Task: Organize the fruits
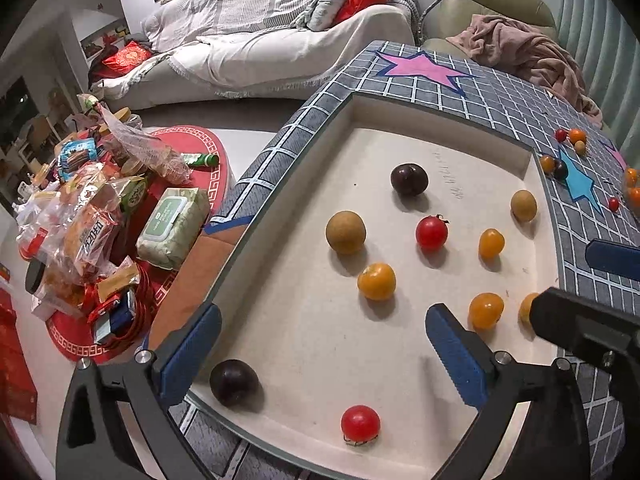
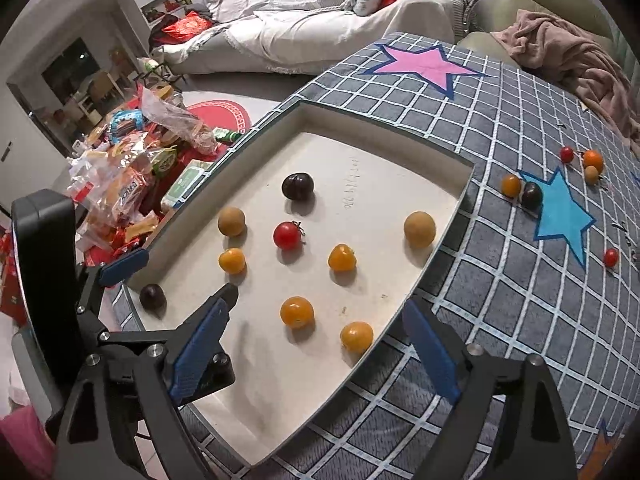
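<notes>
A white tray (image 1: 312, 340) (image 2: 384, 160) sits on a grey grid cloth with stars. In it lie several small fruits: red tomatoes (image 1: 431, 233) (image 1: 360, 423) (image 2: 287, 235), orange tomatoes (image 1: 376, 281) (image 2: 296, 311), dark plums (image 1: 409, 179) (image 1: 234, 381) (image 2: 297, 186) and tan round fruits (image 1: 345, 232) (image 2: 419, 229). More fruits lie loose on the cloth at the right (image 2: 532, 195) (image 2: 611, 257) (image 1: 560, 168). My left gripper (image 1: 322, 344) is open and empty over the tray's near part. My right gripper (image 2: 316, 338) is open and empty over the tray's near right edge.
A low table at the left is piled with snack bags and a wet-wipe pack (image 1: 172, 228). A sofa with cushions (image 1: 256, 40) stands behind. A pink blanket (image 2: 568, 56) lies on a chair at the far right.
</notes>
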